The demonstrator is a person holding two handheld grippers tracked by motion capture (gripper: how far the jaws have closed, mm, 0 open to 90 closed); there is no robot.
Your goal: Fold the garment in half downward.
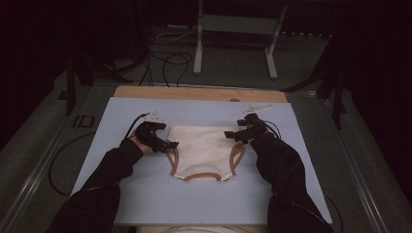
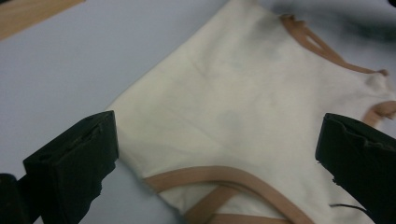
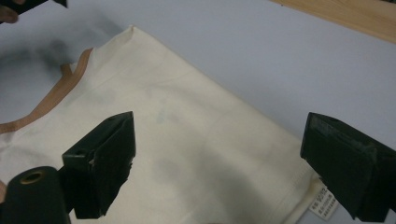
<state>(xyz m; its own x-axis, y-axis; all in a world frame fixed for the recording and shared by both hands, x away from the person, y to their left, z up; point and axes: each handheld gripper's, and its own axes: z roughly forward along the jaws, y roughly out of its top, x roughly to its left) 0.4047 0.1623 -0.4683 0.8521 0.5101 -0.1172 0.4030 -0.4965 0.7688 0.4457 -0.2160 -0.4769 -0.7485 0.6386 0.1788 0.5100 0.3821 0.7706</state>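
Note:
A cream sleeveless top with tan trim (image 1: 204,151) lies flat on the pale blue mat (image 1: 145,194), hem toward the far side, neck and armholes toward me. My left gripper (image 1: 171,144) hovers open at its left edge; in the left gripper view the cloth (image 2: 243,107) lies between the wide-apart jaws, tan armhole trim (image 2: 224,175) just below. My right gripper (image 1: 228,134) hovers open at the top's upper right corner. The right gripper view has the cream fabric (image 3: 196,140) spread between its jaws, with a small white label (image 3: 323,205) at the hem corner.
A wooden board edge (image 1: 199,93) runs along the mat's far side. Beyond the table stand a white metal frame (image 1: 233,29) and loose black cables (image 1: 167,63) on the floor. Bare mat lies left, right and in front of the top.

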